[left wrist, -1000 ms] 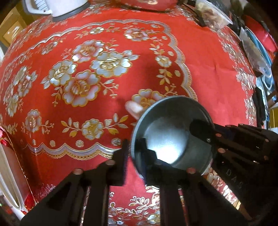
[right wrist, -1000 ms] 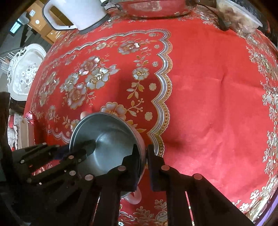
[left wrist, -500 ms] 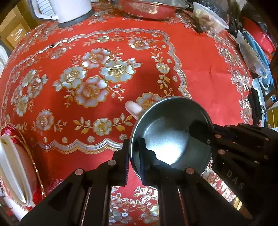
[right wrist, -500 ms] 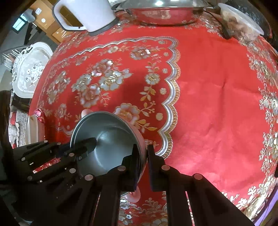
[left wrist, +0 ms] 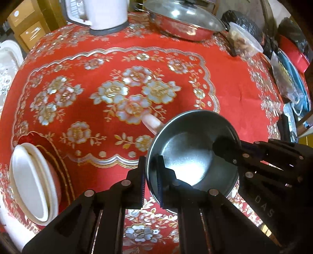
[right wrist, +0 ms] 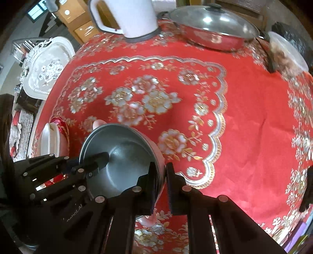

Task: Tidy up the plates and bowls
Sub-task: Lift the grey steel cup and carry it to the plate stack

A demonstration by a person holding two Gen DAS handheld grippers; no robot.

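Observation:
A steel bowl (left wrist: pixel 193 152) with pale pink handles hangs tilted over the red flowered tablecloth (left wrist: pixel 234 82), gripped from both sides. My left gripper (left wrist: pixel 151 173) is shut on its left rim, one finger inside and one outside. My right gripper (right wrist: pixel 161 180) is shut on the opposite rim (right wrist: pixel 156 156) the same way. In the right wrist view the bowl (right wrist: pixel 121 162) fills the lower left, with the left gripper's fingertips (right wrist: pixel 97 162) inside it. A stack of white dishes on a red plate (left wrist: pixel 33 181) lies at the table's left edge, also in the right wrist view (right wrist: pixel 50 140).
A white kettle (left wrist: pixel 105 13) and a lidded steel wok (left wrist: pixel 183 21) stand at the far edge. A plastic food tub (left wrist: pixel 244 41) and bags (left wrist: pixel 289 78) crowd the right side. A white ornate tray (right wrist: pixel 45 66) sits beyond the table's left.
Both grippers have risen and pulled back with the bowl still clamped. More of the far table shows, and the dish stack has come into view at the left.

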